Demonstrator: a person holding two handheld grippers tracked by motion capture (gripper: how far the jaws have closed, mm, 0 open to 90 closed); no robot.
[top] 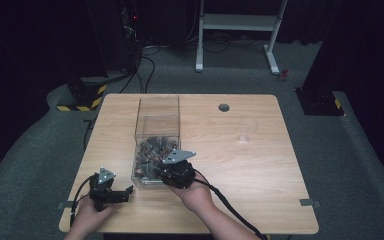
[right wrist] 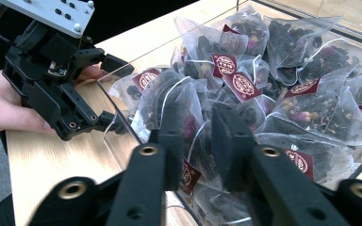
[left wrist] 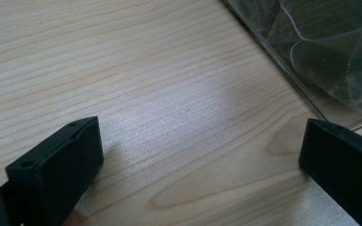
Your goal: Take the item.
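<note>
Down at the lower middle of the high view, the right gripper is dipped over the near rim of a clear plastic box that stands left of centre on the wooden table. The box is heaped at its near end with pyramid tea bags, see-through sachets of dark leaf with small maroon tags. In the right gripper view its two black jaws stand close together in the lower middle of the frame, with the mesh of one tea bag caught between them; the pads look to be pinching it, though how firm the bite is I cannot tell.

The left gripper rests at the lower left of the high view, on the table just beside the box's near left corner. Its jaws are spread wide over bare wood, with nothing between them.

To my eye this is early going: a bag looks to have been seized but is not yet lifted clear of the heap. A clear cup or glass stands at the right of the table, well apart from the box, and it looks empty. Pulling the sachet out and carrying it off is all to come.
</note>
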